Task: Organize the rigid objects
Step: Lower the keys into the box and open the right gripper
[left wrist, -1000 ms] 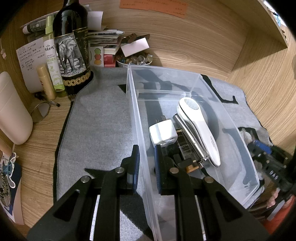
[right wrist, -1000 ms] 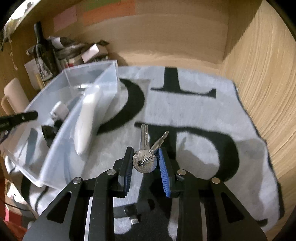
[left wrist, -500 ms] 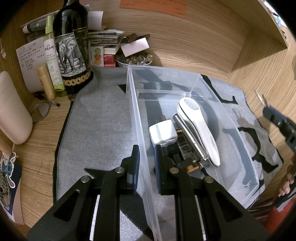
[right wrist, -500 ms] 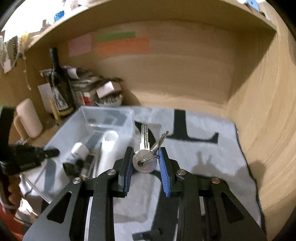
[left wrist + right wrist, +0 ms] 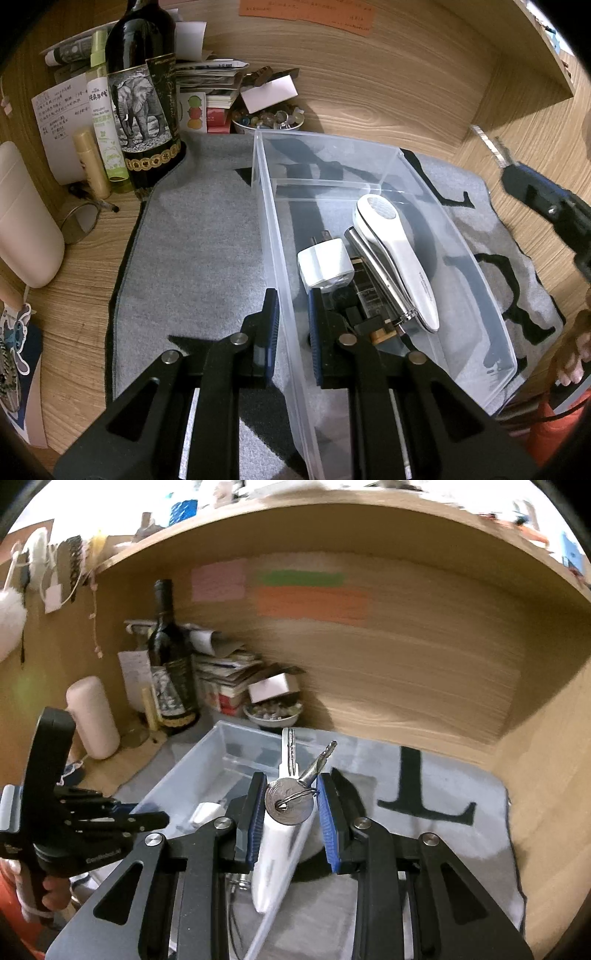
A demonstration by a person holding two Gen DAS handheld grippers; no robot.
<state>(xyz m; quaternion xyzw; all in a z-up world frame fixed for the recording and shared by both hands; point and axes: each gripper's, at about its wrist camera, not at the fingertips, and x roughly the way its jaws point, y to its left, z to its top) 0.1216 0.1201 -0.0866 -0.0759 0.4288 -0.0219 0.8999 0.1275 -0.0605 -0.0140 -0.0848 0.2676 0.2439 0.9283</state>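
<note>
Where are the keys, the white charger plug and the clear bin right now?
keys (image 5: 289, 802): right wrist view, on the round key head between the pads.
white charger plug (image 5: 324, 265): left wrist view, on its top face.
clear bin (image 5: 275, 236): left wrist view, on its left wall.

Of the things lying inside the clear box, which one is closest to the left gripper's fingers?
The white plug adapter: it lies just ahead of the left gripper, unlike the long white device to its right in the clear box.

Clear bin (image 5: 369, 158): open top, far end bare; near end occupied by white charger (image 5: 325, 266) and white handheld device (image 5: 399, 258). Grey mat (image 5: 199, 236) left of bin: unobstructed. Tabletop (image 5: 81, 280) back-left corner: blocked by wine bottle (image 5: 146, 92), paper stack (image 5: 210, 79) and bead bowl (image 5: 271, 120).
</note>
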